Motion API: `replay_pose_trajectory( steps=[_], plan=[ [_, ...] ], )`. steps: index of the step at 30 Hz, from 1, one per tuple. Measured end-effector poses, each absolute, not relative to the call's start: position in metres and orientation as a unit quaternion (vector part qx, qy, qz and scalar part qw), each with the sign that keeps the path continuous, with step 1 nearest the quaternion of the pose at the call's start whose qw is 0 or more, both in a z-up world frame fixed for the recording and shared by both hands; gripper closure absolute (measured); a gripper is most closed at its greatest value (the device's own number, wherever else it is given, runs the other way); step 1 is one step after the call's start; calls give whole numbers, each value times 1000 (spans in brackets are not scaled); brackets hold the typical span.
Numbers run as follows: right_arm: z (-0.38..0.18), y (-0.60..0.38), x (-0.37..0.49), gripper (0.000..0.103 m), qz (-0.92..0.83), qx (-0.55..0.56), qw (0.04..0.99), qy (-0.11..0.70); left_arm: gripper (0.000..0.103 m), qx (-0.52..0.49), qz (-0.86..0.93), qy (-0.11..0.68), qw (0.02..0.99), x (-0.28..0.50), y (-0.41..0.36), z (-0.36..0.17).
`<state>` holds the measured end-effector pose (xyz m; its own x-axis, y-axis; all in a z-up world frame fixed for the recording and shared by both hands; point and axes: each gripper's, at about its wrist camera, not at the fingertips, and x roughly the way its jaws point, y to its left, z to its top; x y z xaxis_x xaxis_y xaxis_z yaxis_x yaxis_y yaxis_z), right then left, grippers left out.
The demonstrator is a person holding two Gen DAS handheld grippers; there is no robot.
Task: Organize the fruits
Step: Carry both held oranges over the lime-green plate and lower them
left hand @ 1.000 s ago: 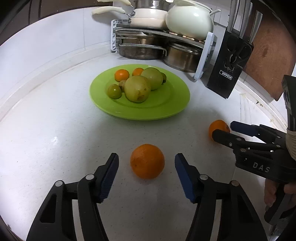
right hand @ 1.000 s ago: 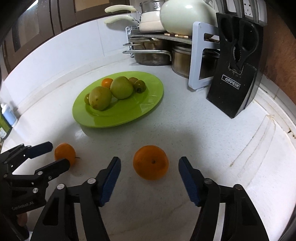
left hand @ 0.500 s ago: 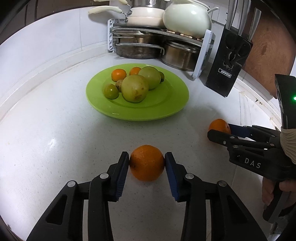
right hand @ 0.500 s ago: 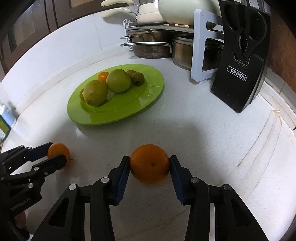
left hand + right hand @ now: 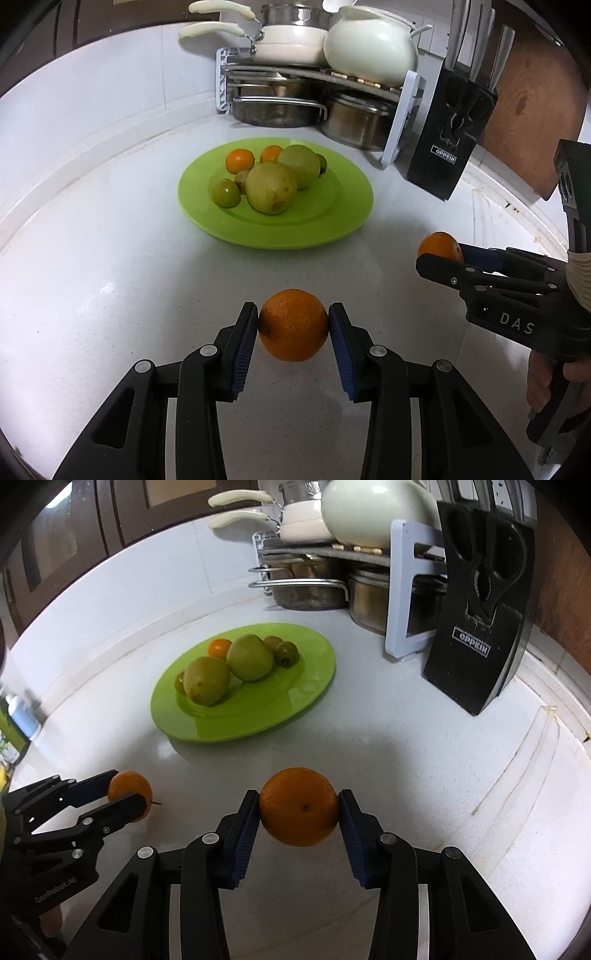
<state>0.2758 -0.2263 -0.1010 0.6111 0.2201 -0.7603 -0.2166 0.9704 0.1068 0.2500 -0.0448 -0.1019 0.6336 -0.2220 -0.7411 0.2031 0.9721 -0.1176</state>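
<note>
- The left gripper (image 5: 293,325) is clamping an orange (image 5: 293,325) between its blue pads (image 5: 243,354), one pad pressing on each side of the fruit; the jaws have just been closing onto it.
- That orange is sitting at the fingertips, over the near part of the white counter (image 5: 92,277); whether it is touching the counter cannot be told.
- The right gripper (image 5: 298,806) is clamping a second orange (image 5: 299,806) in the same way, pads (image 5: 245,838) pressing on both sides, its jaws having just been closing too.
- This second orange is hanging at the tips over the near part of the counter, nearer its right edge, well apart from the first.
- A hand (image 5: 554,384) is gripping the right gripper's handle at the right edge of the left wrist view.
- Farther back, a green plate (image 5: 332,229) is lying mid-counter, carrying green fruits (image 5: 271,186) and small oranges (image 5: 240,160) bunched on its far half.
- A black knife block (image 5: 448,147) is standing right of the plate, near the back edge.
- A rack with pots (image 5: 280,107) is filling the far corner.
</note>
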Motion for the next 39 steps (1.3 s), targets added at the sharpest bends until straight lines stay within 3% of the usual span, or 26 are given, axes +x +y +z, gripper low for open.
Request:
replay_pose_trajectory(
  steps=[19, 39],
  plan=[
    [-48, -192, 254, 59, 132, 1, 918, 374, 64, -2, -128, 355, 926, 237, -12, -59],
    [-32, -158, 286, 59, 97, 21, 928, 359, 64, 34, -147, 306, 940, 289, 19, -26]
  ],
)
